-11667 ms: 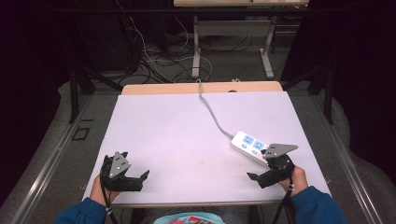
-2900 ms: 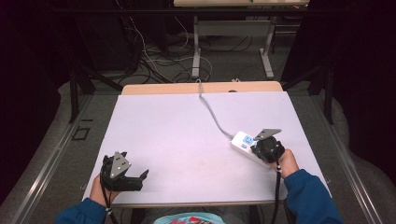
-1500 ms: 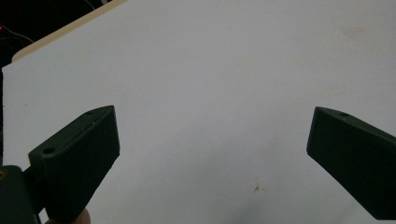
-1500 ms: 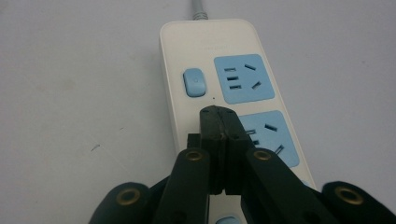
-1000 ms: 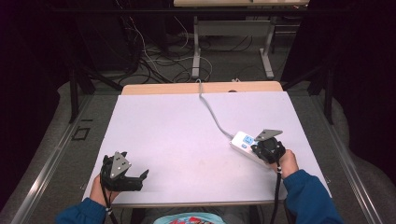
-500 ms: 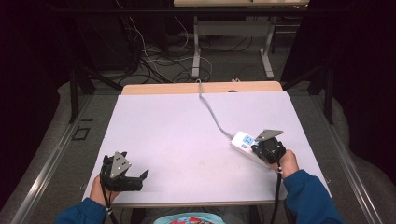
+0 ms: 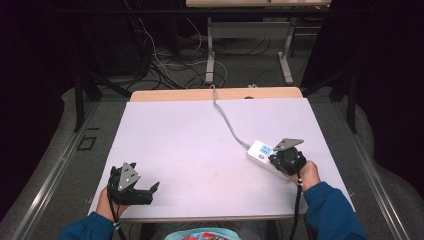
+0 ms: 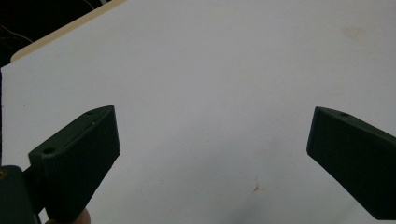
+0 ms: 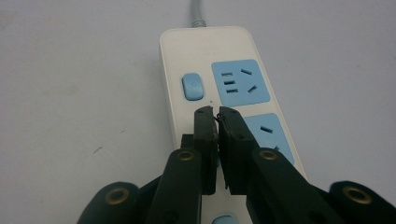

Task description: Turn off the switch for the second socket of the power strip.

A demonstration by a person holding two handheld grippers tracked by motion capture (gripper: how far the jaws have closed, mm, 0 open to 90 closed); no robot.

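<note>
A: Right, starting at the left: the left gripper (image 7: 131, 186) rests at the near left corner of the desk (image 7: 200, 145), jaws spread wide apart with bare white surface between them. It sits where it sat a few seconds back.

B: And further along?

A: A grey cable (image 7: 227, 117) runs from the far edge of the desk to the power strip (image 7: 261, 153), which lies flat towards the near right. The right gripper (image 9: 215, 116) is over it, tips pointing down onto the strip's white face just near of the first blue switch (image 9: 193, 86) and beside the blue sockets (image 9: 240, 81).

B: Holding anything?

A: No. Its jaws are all but together, a thin slit between them and nothing in it.

B: What's changed?

A: About twelve seconds ago that gripper lay beside the strip's near end; now it is on top. The jaws have just eased apart a hair. I'd judge it is using the closed tips to press a switch.
</note>
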